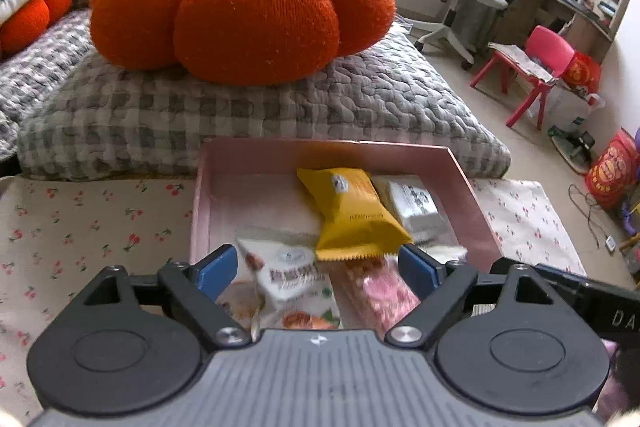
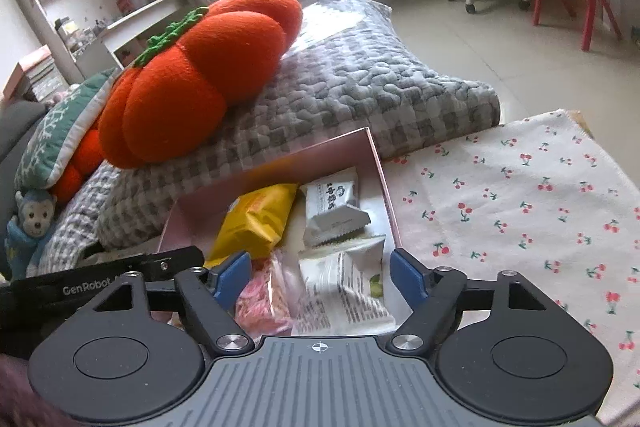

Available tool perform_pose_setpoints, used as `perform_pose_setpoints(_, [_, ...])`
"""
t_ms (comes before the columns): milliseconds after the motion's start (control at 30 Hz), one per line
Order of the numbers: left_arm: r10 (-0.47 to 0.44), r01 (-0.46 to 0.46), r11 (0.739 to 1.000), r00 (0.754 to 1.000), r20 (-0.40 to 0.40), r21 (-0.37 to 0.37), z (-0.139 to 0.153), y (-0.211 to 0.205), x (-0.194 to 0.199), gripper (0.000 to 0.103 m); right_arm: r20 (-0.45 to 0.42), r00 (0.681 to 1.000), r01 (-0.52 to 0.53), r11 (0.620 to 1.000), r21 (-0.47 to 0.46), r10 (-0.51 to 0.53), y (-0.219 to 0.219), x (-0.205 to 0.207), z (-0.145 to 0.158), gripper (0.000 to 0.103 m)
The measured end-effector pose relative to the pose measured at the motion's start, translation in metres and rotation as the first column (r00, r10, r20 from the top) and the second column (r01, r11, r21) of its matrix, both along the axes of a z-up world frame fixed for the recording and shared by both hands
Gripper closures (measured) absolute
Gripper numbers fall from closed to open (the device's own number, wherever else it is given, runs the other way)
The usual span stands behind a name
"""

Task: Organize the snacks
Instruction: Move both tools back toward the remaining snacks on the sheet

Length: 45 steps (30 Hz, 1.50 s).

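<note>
- Snack packets lie together inside a shallow pink cardboard box (image 1: 460,171), which sits on a white cloth printed with small red cherries (image 1: 92,223).
- At the left of the box lies a white pouch with red lettering and a food picture (image 1: 294,277); the left gripper (image 1: 320,269) hangs over it, its blue-padded jaws spread wide and grasping nothing.
- Next comes a clear wrapper of pink sweets (image 1: 380,293), partly under a yellow crimped-edge snack bag (image 1: 354,213) that lies across the middle of the box.
- Right of the yellow bag lies a grey-and-white packet with black print (image 1: 414,205), near the right wall.
- In the right wrist view, a white packet with fine black text (image 2: 344,291) lies at the box's near right, below the right gripper (image 2: 320,273), whose jaws are also released and empty.
- Behind the box, a knitted orange pumpkin-shaped cushion with a green top (image 1: 240,3) rests on a grey checked quilted pad (image 1: 256,111).
</note>
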State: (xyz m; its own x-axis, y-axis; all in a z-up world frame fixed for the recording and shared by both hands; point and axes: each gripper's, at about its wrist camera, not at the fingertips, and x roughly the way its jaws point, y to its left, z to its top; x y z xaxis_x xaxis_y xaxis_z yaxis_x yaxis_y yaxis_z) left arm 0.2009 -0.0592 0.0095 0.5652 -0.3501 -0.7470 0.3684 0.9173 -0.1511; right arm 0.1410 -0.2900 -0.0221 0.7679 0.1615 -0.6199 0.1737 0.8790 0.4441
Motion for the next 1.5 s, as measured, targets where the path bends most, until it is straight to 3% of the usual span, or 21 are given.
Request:
perform_pose_setpoints(333, [-0.011, 0.012, 0.996, 1.0, -0.016, 0.089, 0.001, 0.015, -0.041, 0.006, -0.035, 0.999, -0.024, 0.997, -0.072, 0.022, 0.01, -0.033, 0.019, 0.018])
perform_pose_setpoints(833, [0.008, -0.004, 0.997, 0.999, -0.05, 0.08, 0.01, 0.033, -0.099, 0.0, -0.104, 0.993, -0.07, 0.993, -0.091, 0.061, 0.02, -0.087, 0.025, 0.011])
perform_pose_setpoints(1200, [0.048, -0.048, 0.999, 0.998, -0.049, -0.004, -0.004, 0.059, -0.125, 0.0, -0.123, 0.982, -0.158, 0.98, -0.123, 0.143, 0.031, -0.112, 0.01, 0.008])
perform_pose_setpoints(1500, [0.052, -0.051, 0.997, 0.998, -0.029, 0.05, -0.023, 0.067, -0.128, 0.0, -0.14, 0.982, -0.15, 0.969, -0.197, 0.124, 0.037, -0.115, -0.013, 0.008])
